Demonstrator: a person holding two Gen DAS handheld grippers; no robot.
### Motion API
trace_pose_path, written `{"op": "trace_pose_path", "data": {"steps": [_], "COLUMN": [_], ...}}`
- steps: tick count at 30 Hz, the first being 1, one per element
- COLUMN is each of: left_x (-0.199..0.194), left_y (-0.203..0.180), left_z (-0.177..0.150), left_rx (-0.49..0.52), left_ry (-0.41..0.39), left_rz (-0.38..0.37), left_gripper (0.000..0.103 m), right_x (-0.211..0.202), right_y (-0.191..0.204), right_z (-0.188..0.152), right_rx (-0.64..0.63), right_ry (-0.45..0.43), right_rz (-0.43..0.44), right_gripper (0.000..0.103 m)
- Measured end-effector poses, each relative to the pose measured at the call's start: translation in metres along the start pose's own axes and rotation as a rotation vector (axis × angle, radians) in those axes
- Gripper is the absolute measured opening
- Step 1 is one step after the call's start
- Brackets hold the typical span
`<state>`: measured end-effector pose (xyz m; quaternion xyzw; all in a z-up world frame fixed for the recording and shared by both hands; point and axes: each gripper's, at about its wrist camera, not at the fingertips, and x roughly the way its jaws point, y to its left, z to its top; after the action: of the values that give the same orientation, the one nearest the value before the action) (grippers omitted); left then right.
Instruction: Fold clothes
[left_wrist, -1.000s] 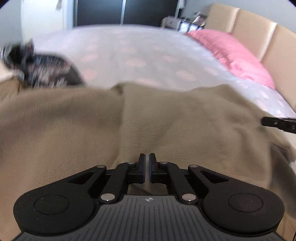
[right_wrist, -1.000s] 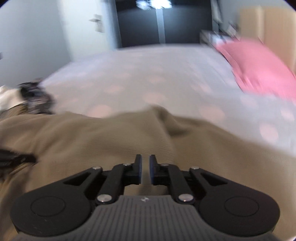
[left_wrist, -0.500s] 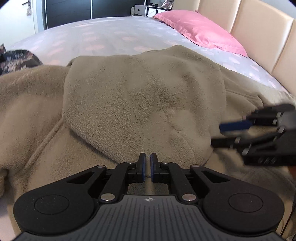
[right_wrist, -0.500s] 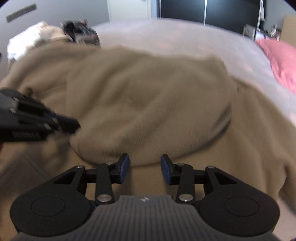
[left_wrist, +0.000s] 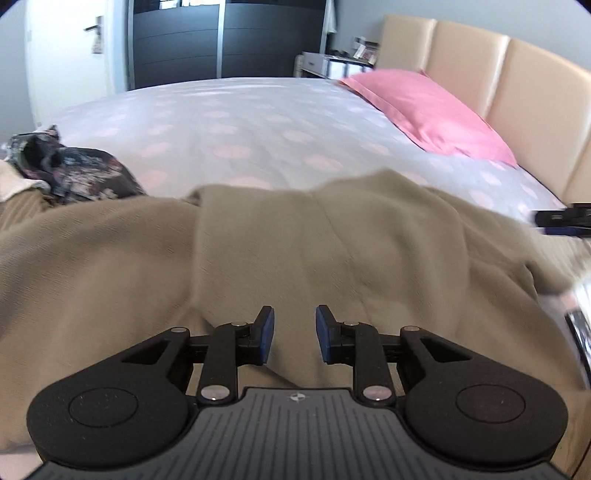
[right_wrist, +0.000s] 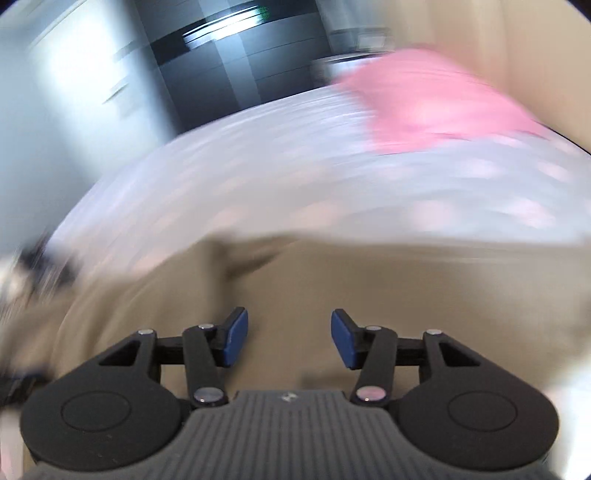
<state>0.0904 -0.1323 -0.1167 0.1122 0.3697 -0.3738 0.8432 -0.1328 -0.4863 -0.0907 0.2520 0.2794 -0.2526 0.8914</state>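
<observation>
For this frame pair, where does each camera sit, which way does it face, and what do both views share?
Left wrist: sits on the left gripper, jaws open, facing over the tan fleece garment toward the pink pillow; the right gripper shows at the right edge.
Right wrist: sits on the right gripper, jaws just opening with nothing between them, facing the same garment; heavily motion-blurred.
Shared: garment, pillow, spotted bedsheet, dark wardrobe.

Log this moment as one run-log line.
left tongs: open, just opening, empty | right tongs: open, just opening, empty | hoodie: on bed
</observation>
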Motion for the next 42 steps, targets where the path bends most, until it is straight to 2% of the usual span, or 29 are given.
{"op": "trace_pose_path", "data": {"steps": [2, 6, 11, 15, 19, 24, 26, 28, 29, 31, 32, 37, 42], "left_x": [-0.004, -0.016, -0.019, -0.011, 0.002, 0.016, 0.019, 0.022, 0.024, 0.027, 0.028, 0.028, 0.019], "left_y": [0.007, 0.024, 0.039, 0.042, 0.041, 0.036, 0.035, 0.035, 0.035, 0.035, 0.034, 0.033, 0.032], "left_z": [0.010, 0.029, 0.035, 0.031, 0.023, 0.017, 0.016, 0.015, 0.015, 0.014, 0.013, 0.015, 0.020], "left_rx": [-0.020, -0.085, -0.111, -0.139, -0.145, -0.122, -0.126, -0.127, -0.127, -0.127, -0.128, -0.138, -0.175], "left_ry": [-0.005, -0.008, 0.021, 0.016, 0.033, 0.063, 0.067, 0.069, 0.072, 0.080, 0.084, 0.083, 0.068], "left_rz": [0.017, 0.023, 0.061, 0.071, 0.070, 0.081, 0.077, 0.081, 0.084, 0.086, 0.085, 0.075, 0.041], "left_gripper": [0.022, 0.022, 0.022, 0.022, 0.022, 0.022, 0.022, 0.022, 0.022, 0.022, 0.022, 0.022, 0.022], "right_x": [-0.009, -0.030, -0.050, -0.052, -0.046, -0.024, -0.019, -0.017, -0.016, -0.013, -0.014, -0.038, -0.075], "right_y": [-0.045, -0.124, -0.209, -0.256, -0.280, -0.312, -0.318, -0.320, -0.319, -0.313, -0.306, -0.257, -0.176], "right_z": [0.013, 0.028, 0.026, 0.012, 0.002, -0.012, -0.015, -0.013, -0.011, -0.004, 0.001, 0.042, 0.097], "right_rx": [0.099, 0.229, 0.457, 0.613, 0.689, 0.828, 0.840, 0.830, 0.816, 0.766, 0.732, 0.614, 0.454], "right_ry": [-0.026, -0.062, -0.109, -0.119, -0.121, -0.089, -0.092, -0.107, -0.101, -0.088, -0.095, -0.230, -0.376], "right_rz": [-0.084, -0.193, -0.309, -0.393, -0.404, -0.389, -0.389, -0.393, -0.397, -0.424, -0.427, -0.400, -0.319], "right_gripper": [0.054, 0.054, 0.054, 0.056, 0.069, 0.068, 0.066, 0.057, 0.046, 0.036, 0.026, 0.022, 0.022]}}
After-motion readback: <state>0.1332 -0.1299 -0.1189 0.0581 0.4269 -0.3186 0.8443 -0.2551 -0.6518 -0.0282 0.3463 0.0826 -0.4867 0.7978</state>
